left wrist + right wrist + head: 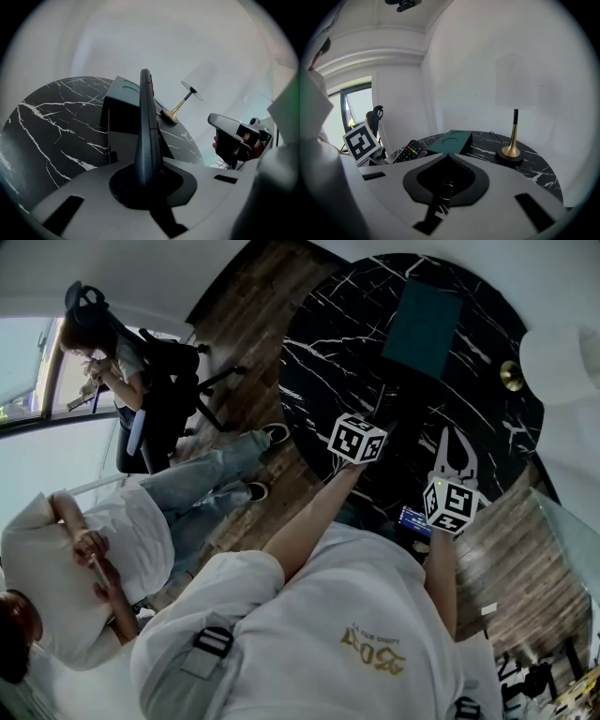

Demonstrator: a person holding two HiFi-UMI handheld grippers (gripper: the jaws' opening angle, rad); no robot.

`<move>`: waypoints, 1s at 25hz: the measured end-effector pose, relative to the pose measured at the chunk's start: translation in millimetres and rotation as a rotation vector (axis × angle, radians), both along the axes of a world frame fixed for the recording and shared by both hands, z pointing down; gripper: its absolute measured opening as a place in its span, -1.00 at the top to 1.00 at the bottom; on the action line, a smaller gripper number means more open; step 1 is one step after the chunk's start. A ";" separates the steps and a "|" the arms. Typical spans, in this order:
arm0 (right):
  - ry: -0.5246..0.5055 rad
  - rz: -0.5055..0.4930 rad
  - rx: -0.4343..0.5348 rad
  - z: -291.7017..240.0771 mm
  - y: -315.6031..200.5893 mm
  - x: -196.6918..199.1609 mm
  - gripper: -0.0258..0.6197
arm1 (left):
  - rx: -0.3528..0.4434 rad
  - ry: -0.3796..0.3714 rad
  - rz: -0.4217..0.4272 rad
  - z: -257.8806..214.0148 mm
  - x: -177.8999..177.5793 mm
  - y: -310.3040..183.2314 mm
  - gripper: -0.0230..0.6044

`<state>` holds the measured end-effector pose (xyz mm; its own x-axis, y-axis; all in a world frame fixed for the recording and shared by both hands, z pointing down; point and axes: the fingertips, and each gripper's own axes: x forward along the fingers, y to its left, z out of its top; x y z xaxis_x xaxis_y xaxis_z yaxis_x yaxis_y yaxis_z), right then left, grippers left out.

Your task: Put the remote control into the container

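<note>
Left claw [149, 161] clamps remote control [146, 117]; buttons [410, 149] illegible.

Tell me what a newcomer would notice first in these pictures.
A round black marble table with white veins fills the head view's upper part, bearing a dark teal rectangular container near its far edge. The left hand-held gripper is shut on a slim black plastic remote control, held edge-up in front of that container.
</note>
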<state>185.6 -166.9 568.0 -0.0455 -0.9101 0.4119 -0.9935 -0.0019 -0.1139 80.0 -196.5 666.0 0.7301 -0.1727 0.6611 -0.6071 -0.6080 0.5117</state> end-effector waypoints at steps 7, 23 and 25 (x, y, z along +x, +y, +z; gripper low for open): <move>-0.007 0.003 -0.002 2.9 -2.3 -0.7 0.89 | -0.059 -0.014 -0.011 5.7 -1.7 -6.2 0.90; -0.014 0.005 -0.005 2.4 -2.2 -2.2 0.89 | -0.031 -0.082 0.087 7.3 1.6 -2.9 0.90; -0.014 0.006 -0.005 2.7 -1.2 -2.4 0.89 | -0.026 -0.072 0.080 7.1 1.8 -3.9 0.90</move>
